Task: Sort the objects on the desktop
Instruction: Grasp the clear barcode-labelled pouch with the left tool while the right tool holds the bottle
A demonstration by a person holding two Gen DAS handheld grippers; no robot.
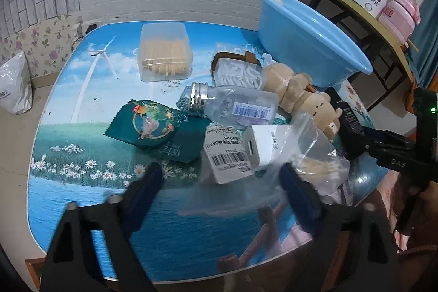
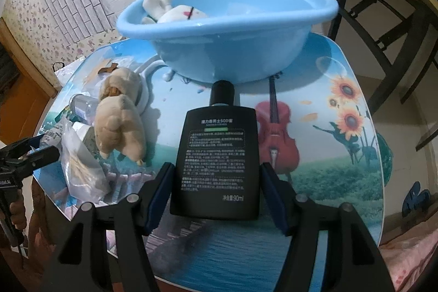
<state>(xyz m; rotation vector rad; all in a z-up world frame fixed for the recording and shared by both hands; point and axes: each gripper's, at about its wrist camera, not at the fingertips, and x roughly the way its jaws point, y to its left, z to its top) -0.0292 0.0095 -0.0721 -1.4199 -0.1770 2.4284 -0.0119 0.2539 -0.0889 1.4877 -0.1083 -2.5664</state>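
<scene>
On the bench, a clear lidded box holds toothpicks; beside it a capped clear bottle lies flat. The left gripper gapes around a bagged white charger, contact blurred. The blue basin holds a white plush, half hidden. The right gripper clamps the black bottle.
</scene>
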